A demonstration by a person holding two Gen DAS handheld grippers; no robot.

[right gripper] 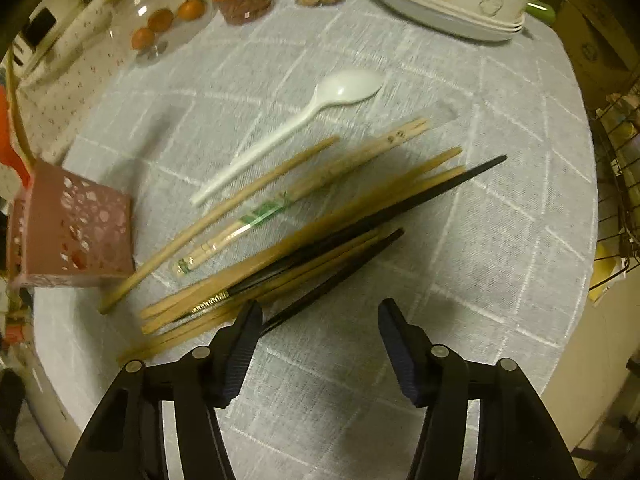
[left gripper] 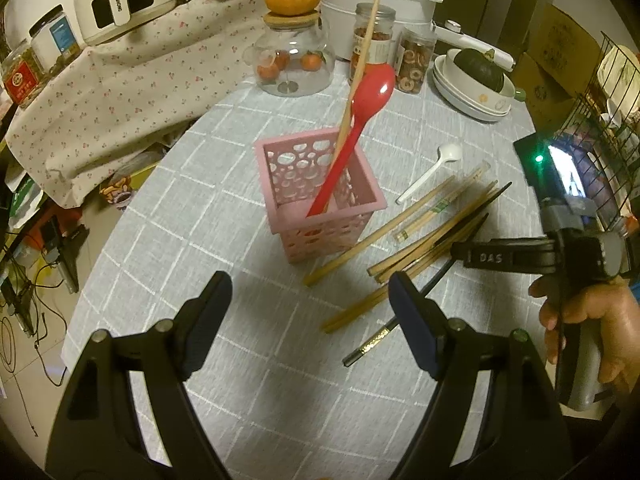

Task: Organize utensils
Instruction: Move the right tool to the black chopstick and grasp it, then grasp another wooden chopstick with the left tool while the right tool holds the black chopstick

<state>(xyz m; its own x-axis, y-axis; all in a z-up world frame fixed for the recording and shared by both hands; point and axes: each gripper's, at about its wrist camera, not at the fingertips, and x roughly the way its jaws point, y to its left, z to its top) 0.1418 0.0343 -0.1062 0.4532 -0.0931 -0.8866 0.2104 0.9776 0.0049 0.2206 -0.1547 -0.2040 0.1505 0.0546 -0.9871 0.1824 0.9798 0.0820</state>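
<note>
On the grey checked tablecloth (left gripper: 192, 216) a pink holder (left gripper: 320, 196) keeps a red spoon (left gripper: 352, 136) — chopsticks (right gripper: 320, 224) lie beside, both the left gripper (left gripper: 310, 320) and right gripper (right gripper: 318, 344) spread, empty.

Bare tablecloth (left gripper: 224, 248) lay open before and left of the pink basket (left gripper: 320, 196). The red spoon (left gripper: 356, 128) and one chopstick (left gripper: 360, 72) leaned out of its top, crowding the way in from above. To its right the loose chopsticks (right gripper: 304, 240) and white spoon (right gripper: 296, 128) covered the cloth. Beyond them, jars (left gripper: 414, 62), a glass pot (left gripper: 290, 56) and stacked dishes (left gripper: 472, 92) closed off the far edge. Open cloth (right gripper: 500, 240) remained right of the pile.
</note>
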